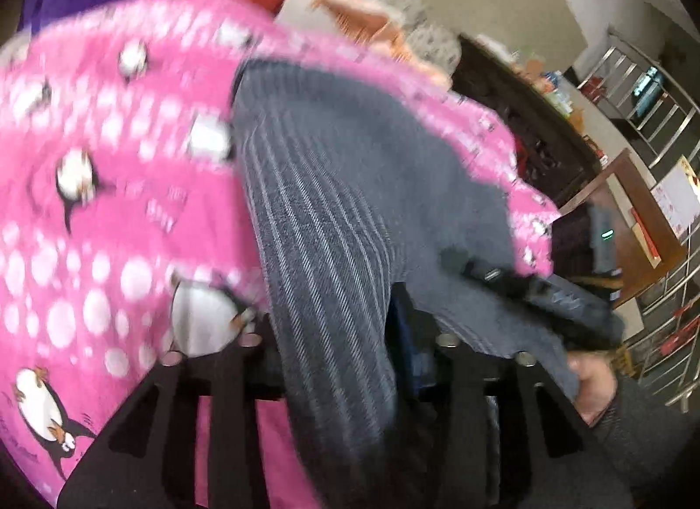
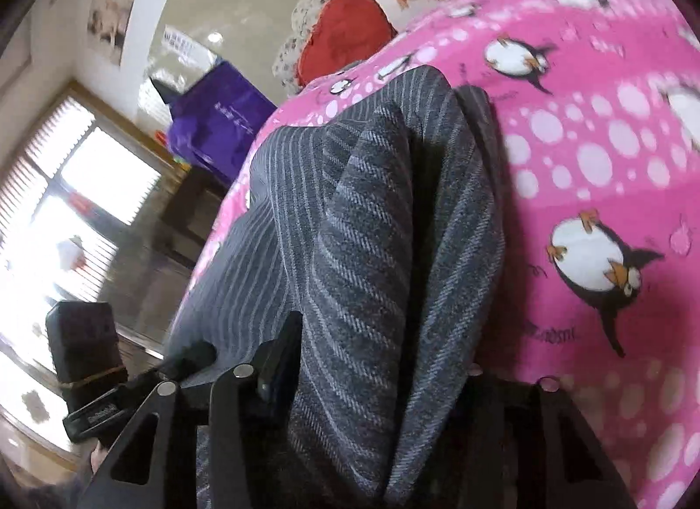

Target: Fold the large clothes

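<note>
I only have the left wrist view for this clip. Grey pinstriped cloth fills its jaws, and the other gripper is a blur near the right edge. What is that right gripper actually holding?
Observer: The right gripper is clamped on the same grey pinstriped woollen garment, which is bunched thick between its fingers.
Operator: Is it a single layer there?
Observer: No. A flap with slanting stripes lies folded over the layer beneath it.
Operator: Where is the light coming from?
Observer: From a bright window with slatted blinds, on the left in the right wrist view.
</note>
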A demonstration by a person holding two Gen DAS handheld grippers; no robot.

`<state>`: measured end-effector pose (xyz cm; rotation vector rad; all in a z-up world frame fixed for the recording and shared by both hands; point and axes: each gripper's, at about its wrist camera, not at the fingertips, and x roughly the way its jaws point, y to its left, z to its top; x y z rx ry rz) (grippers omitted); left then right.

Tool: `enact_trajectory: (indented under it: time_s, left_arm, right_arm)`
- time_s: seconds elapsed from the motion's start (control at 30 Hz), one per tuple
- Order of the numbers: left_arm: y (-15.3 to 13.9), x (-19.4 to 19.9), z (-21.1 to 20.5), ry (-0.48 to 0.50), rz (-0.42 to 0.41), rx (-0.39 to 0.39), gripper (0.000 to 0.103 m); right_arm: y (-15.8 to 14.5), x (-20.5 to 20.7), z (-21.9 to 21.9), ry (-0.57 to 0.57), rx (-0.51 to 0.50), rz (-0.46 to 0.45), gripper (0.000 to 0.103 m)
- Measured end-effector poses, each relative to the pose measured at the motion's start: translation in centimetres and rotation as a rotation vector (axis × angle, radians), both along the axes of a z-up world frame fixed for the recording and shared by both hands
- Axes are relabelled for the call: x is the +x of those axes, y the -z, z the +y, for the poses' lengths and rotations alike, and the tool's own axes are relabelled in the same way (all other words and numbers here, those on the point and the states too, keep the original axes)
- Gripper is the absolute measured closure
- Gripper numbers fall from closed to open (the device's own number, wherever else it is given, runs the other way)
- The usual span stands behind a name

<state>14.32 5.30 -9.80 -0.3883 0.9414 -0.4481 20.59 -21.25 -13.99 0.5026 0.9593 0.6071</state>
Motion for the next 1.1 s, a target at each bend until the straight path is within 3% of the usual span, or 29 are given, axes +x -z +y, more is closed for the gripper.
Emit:
enact_trajectory:
  time_s: [0.17, 0.23, 0.3, 0.4, 0.5, 0.57, 0.73, 0.9, 1.0, 1.1]
  left_arm:
    - [-1.6, -1.6, 0.0, -0.016, -0.026, 0.015, 0.051]
    - [-2.8, -3.5, 0.3, -0.037, -0.051, 0.06, 0.039]
    - [-3.8, -5.3, 0.8, -0.046, -0.085, 0.095, 0.017]
    - [-5.0, -8.7, 1.2, -0.067, -0.08, 0.14, 0.016]
    - [-6.1, -11.5, 0.1, -0.085, -0.089, 0.235, 0.016]
    - [-7.1, -13.5, -1.3, -0.095, -0.124, 0.32, 0.016]
    - [-9.2, -16.3, -3.8, -0.159, -0.22, 0.477, 0.016]
    - [-10.4, -16.6, -3.3, -0.227, -0.161, 0.424, 0.016]
    - [-11.7, -18.0, -3.5, -0.236, -0.17, 0.389, 0.016]
    - [-12.8, -19.4, -4.5, -0.242, -0.18, 0.406, 0.016]
  right_arm:
    - [-3.1, -1.4, -2.0, 0.035, -0.074, 0.057, 0.053]
    - [-5.6, -3.7, -2.7, 0.039, -0.141, 0.037, 0.053]
    - [-7.8, -6.4, -3.0, 0.02, -0.193, -0.004, 0.053]
    - [-10.8, -12.3, -2.5, 0.04, -0.305, -0.103, 0.052]
    - [-12.3, -17.6, -1.2, 0.056, -0.439, -0.198, 0.044]
    - [-12.3, -19.8, -0.5, 0.082, -0.503, -0.173, 0.044]
    - [-11.8, -22.8, -0.4, 0.143, -0.548, -0.14, 0.044]
    - [-12.8, -24.7, 0.0, 0.159, -0.582, -0.172, 0.044]
    - [-13.5, -26.1, 0.0, 0.175, -0.577, -0.191, 0.044]
    - [-14.1, -27.3, -0.2, 0.196, -0.565, -0.199, 0.044]
